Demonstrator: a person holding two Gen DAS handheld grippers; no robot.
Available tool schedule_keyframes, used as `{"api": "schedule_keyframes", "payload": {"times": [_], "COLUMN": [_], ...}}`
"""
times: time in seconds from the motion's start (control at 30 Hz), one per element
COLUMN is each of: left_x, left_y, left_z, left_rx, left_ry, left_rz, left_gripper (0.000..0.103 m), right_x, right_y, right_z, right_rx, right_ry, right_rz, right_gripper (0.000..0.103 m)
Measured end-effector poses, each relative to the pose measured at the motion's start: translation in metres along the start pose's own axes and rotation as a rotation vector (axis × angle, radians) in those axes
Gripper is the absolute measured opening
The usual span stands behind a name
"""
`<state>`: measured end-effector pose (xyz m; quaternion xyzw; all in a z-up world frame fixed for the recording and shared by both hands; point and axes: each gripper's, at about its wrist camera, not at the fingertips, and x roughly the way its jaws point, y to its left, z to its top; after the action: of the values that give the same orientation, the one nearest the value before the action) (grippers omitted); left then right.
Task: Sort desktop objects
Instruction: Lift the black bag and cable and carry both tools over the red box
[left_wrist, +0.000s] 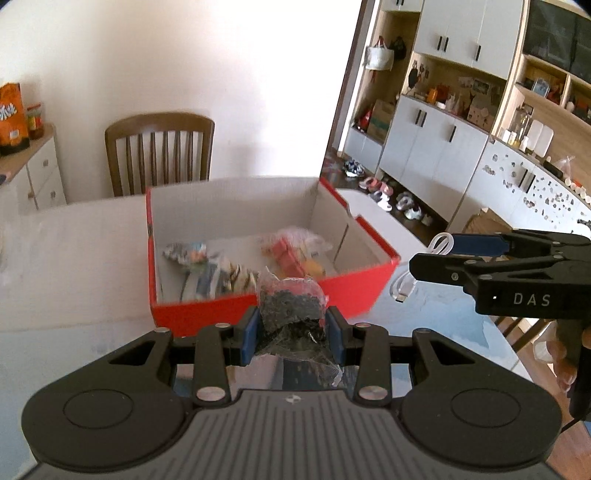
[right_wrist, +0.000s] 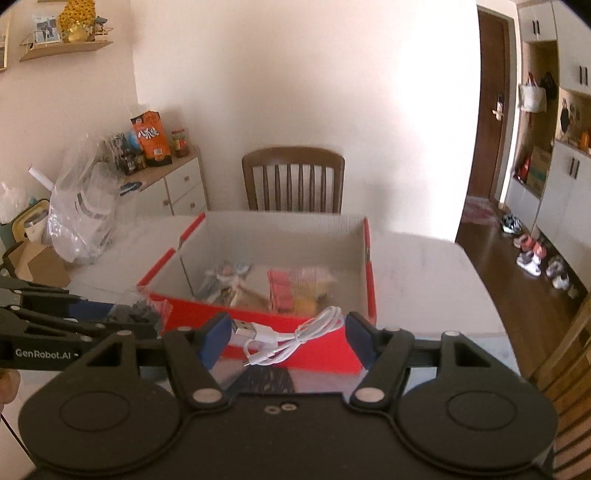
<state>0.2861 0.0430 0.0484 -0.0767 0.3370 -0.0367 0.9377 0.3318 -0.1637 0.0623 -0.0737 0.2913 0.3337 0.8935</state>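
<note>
Now both tools hold items just short of the red box (left_wrist: 258, 314).

Left tool (left_wrist: 291, 334) has its blue pads pressed against a clear bag of dark bits (left_wrist: 291, 306), held above the surface (left_wrist: 66, 258) right at the box's near wall. Right tool (right_wrist: 284, 338) stands fairly wide, with a coiled white USB cable (right_wrist: 291, 338) spanning the gap between its pads; whether the pads actually press the cable I cannot tell. Inside the box lie a striped packet (left_wrist: 221, 275) on the left and a red-and-yellow packet (left_wrist: 295, 254) toward the right. A wooden chair (right_wrist: 293, 179) stands behind the surface.
</note>
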Motion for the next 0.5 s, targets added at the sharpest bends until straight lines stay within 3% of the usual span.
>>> {"api": "schedule_keyframes", "payload": {"times": [0.5], "left_x": [0.035], "left_y": [0.011], "left_z": [0.06], "left_rx": [0.04], "left_ry": [-0.029], "left_rz": [0.056], "left_gripper": [0.037], "right_x": [0.04], "right_y": [-0.012], "right_z": [0.046], "right_rx": [-0.057], "right_ry": [-0.004], "right_rz": [0.056], "right_gripper": [0.067]}}
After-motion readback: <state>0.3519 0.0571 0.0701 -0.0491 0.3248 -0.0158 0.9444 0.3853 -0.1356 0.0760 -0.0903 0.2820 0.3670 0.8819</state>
